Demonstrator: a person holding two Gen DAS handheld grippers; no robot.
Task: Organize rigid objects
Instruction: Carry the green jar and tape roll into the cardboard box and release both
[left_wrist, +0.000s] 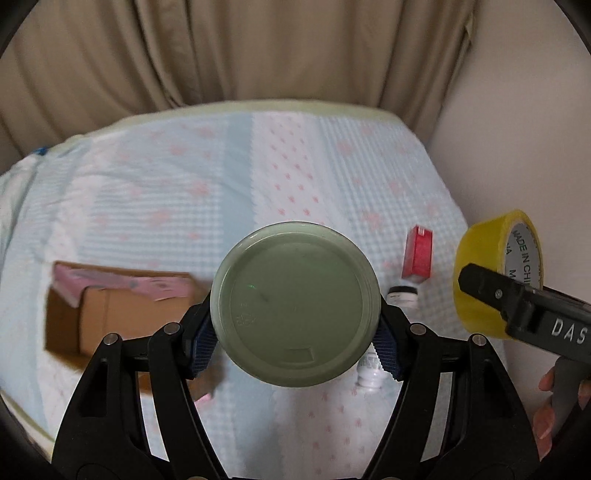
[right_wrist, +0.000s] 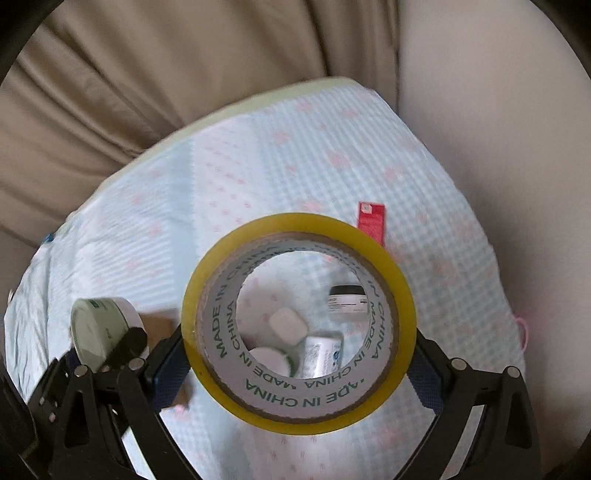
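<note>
Both grippers carry a load above the bed

The left gripper (left_wrist: 295, 347) is clamped on a round sage-green plastic tub (left_wrist: 295, 306), base facing the camera. The open brown cardboard box (left_wrist: 110, 314) lies below to its left, nearer this hand. The right gripper (right_wrist: 299, 373) pinches a yellow tape roll (right_wrist: 299, 321), hole facing the camera.

We see the left claw (left_wrist: 295, 343) carrying a round tub (left_wrist: 295, 304) above the bed (left_wrist: 184, 177), with a cardboard box (left_wrist: 110, 314) lying to its left. To its right the right claw (right_wrist: 299, 369) carries a tape roll (right_wrist: 299, 321). Beneath and between them lie a flat packet (left_wrist: 418, 254), a small jar (left_wrist: 402, 295) just nearer, and a bottle (left_wrist: 369, 373) nearest.
</note>
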